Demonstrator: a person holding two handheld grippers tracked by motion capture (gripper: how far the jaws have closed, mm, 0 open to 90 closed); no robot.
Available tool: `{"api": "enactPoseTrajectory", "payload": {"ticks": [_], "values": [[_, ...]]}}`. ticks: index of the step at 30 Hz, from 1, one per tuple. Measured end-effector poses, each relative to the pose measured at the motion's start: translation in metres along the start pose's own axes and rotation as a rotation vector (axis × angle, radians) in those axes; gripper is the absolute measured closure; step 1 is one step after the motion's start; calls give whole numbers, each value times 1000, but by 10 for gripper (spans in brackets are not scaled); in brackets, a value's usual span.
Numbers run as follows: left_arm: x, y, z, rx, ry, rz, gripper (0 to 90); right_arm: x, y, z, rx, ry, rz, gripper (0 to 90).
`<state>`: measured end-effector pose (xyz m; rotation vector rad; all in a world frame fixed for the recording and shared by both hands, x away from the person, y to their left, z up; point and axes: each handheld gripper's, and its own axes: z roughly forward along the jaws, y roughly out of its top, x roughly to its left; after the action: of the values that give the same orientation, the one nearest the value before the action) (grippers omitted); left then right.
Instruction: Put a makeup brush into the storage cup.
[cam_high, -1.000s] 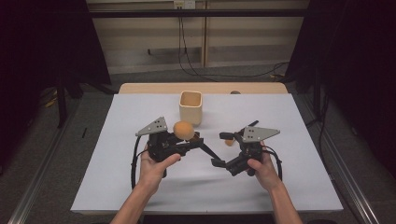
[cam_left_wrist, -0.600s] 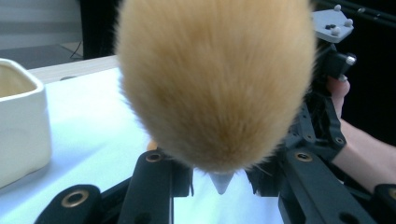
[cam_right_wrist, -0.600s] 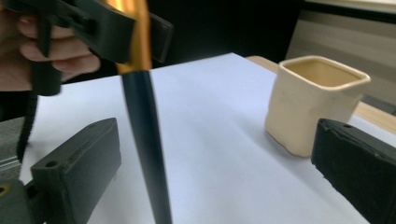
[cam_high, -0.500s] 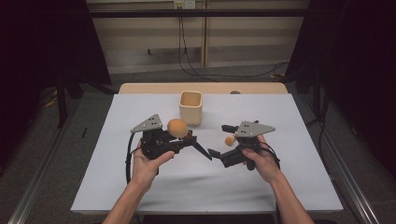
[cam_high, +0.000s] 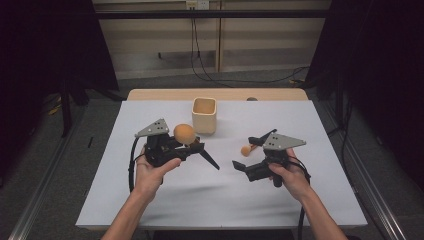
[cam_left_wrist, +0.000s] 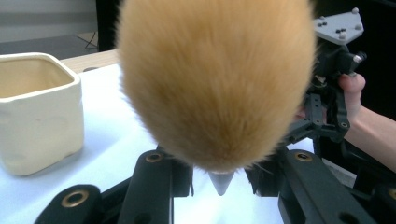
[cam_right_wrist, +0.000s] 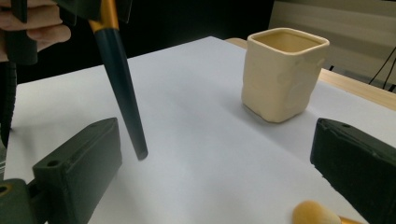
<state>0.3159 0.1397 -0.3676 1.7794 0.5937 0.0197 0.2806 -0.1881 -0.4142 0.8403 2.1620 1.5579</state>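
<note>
- The left gripper (cam_high: 197, 150) is squeezed tight on a big fluffy brush (cam_high: 184, 134), held up off the white table (cam_high: 150, 200).
- The right gripper (cam_high: 250, 155) has its jaws wide apart, holding nothing.
- A small brush (cam_high: 246, 149) lies just beside it, maybe touching.
- The cream cup (cam_high: 204, 115) stands behind.

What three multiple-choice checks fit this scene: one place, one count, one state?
1. The cream cup stands: A) beside the person's wrists B) beyond both claws, mid-table C) on the floor
2. Brushes in view: A) one B) two C) four
3. The right claw is: A) open B) shut on the cup C) shut on a brush
Answers: B, the cup sits past both claws; B, a big brush in the left claw, a small brush on the sheet; A, its jaws stand wide apart.
</note>
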Motion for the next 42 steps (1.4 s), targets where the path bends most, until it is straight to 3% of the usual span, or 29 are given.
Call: {"api": "enactPoseTrajectory", "payload": {"ticks": [21, 34, 42], "values": [[16, 13, -11, -7, 59, -10, 661, -1, -20, -32, -7, -77, 31, 17], [33, 29, -18, -30, 114, -23, 661, -5, -33, -56, -1, -135, 50, 17], [40, 40, -22, -47, 142, -20, 661, -3, -41, -66, 9, -147, 51, 17]]}}
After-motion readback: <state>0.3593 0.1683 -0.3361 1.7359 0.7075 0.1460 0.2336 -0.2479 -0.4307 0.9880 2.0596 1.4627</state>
